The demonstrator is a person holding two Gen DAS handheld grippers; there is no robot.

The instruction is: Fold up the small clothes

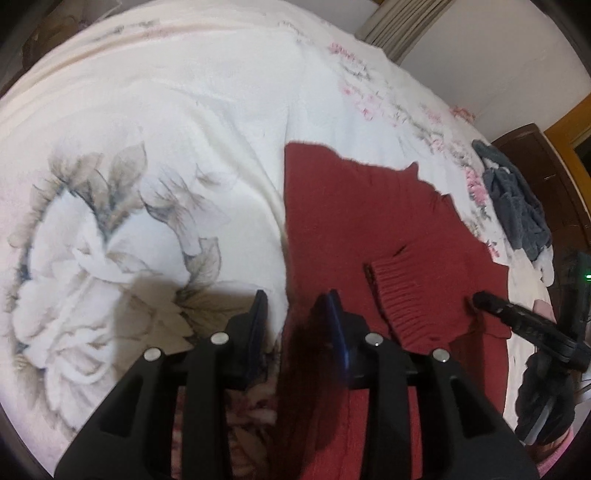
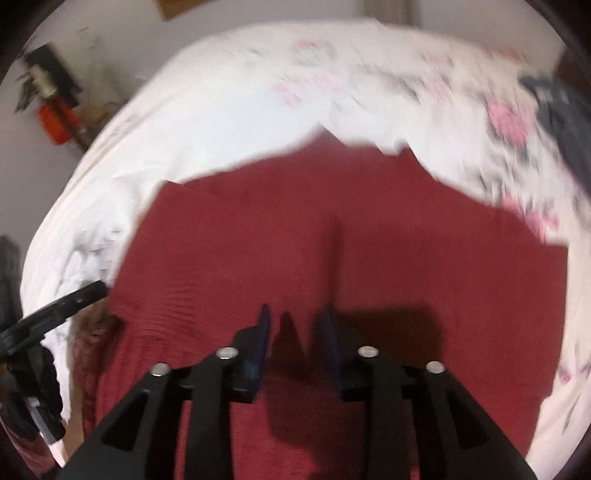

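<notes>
Red knitted sweater (image 1: pixel 369 229) lies flat on the floral bed (image 1: pixel 166 129), one ribbed sleeve cuff (image 1: pixel 410 295) already turned inward. Left tongs (image 1: pixel 297 299) gape empty at its left edge; right tongs (image 2: pixel 295 314) hover parted above it. Body folds appear outstanding.

A white floral bedspread (image 1: pixel 184 110), a dark wooden cabinet (image 1: pixel 546 173), a beige curtain (image 1: pixel 402 26).

dim warm indoor light, hard dark shadows below, fisheye-bent edges, right wrist view heavily motion-blurred.
</notes>
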